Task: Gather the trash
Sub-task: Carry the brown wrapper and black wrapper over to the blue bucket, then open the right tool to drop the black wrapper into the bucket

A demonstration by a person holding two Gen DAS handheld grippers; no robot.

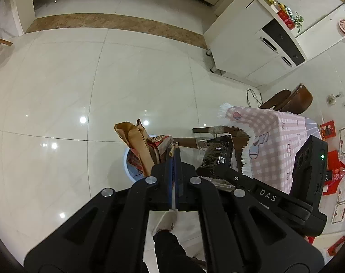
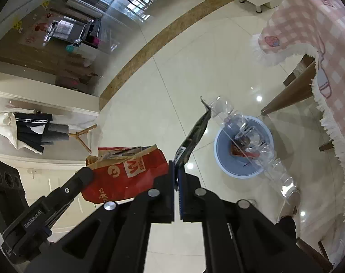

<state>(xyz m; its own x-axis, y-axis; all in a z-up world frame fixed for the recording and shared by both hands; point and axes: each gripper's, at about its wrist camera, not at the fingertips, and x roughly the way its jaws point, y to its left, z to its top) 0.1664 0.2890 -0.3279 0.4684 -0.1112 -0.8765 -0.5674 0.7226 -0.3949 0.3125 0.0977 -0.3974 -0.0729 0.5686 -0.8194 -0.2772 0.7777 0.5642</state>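
Left claw (image 1: 174, 157): pressed together on the edge of a red-and-brown paper bag (image 1: 145, 147), which sticks out ahead of its tips.
Right claw (image 2: 178, 170): clamped on the lower end of a dark snack wrapper (image 2: 195, 134); the wrapper rises up and away from the tips.
Bin: a pale blue round bin (image 2: 220, 157) stands on the floor ahead and right of the right claw; in the left view its rim (image 1: 126, 159) shows just beyond the left claw, mostly hidden by the paper bag.
In the way: a clear plastic bottle (image 2: 247, 134) lies across the bin's mouth; red scraps sit inside under it.
Neighbour: the paper bag hangs just left of the right claw, the left claw's black frame beside it.
Counter: a counter under a pink checked cloth (image 2: 318, 36) with white fringe stands right of both claws, its wooden leg (image 2: 286, 97) near the bin.
Farther off: a white cabinet (image 1: 247, 45) on the glossy tiled floor (image 1: 81, 79).
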